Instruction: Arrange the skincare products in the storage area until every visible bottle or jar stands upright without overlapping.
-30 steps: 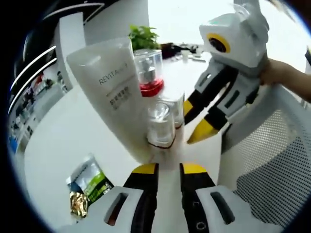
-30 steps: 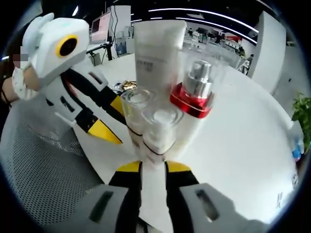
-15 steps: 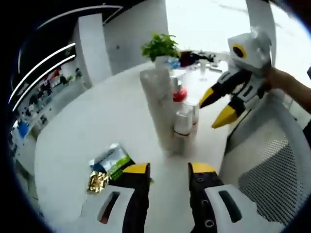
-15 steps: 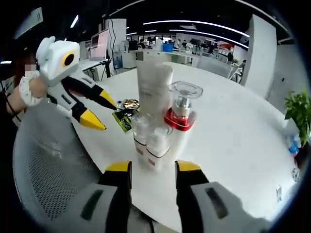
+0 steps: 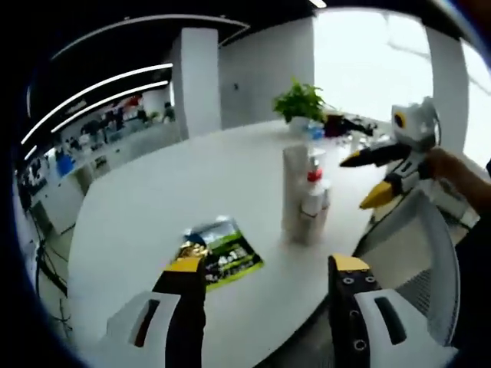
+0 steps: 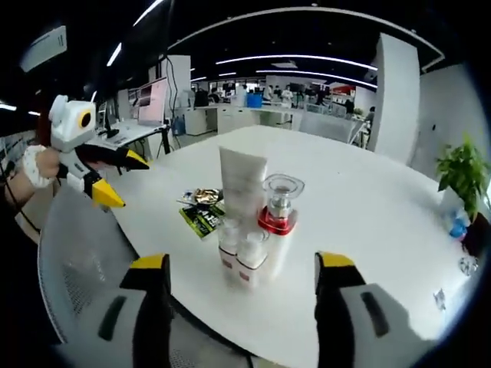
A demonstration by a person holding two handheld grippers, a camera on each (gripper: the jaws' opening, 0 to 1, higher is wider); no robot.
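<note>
Skincare products stand in a tight cluster on the smooth white round worktop [image 6: 368, 199], straight ahead of the right tongs [image 6: 244, 268] and well apart from their tips. A tall matte white tube [image 6: 243, 184] rises at the back. Beside it is a bottle with a glossy red collar [image 6: 278, 218] under a clear domed cap, and two small clear-capped bottles [image 6: 241, 257] stand in front, all upright and touching or nearly so. The right tongs are spread wide and hold nothing (yellow tips, black inner faces).

The left tongs [image 5: 268, 268] are likewise wide apart and empty. Ahead of them and slightly to the right, the tube [image 5: 294, 188] and its cluster stand on the worktop [image 5: 153, 207]. Flat foil sachets [image 5: 222, 253], green and gold, lie just past the left jaw. A mesh-backed white chair [image 5: 430, 261] sits to the right.
</note>
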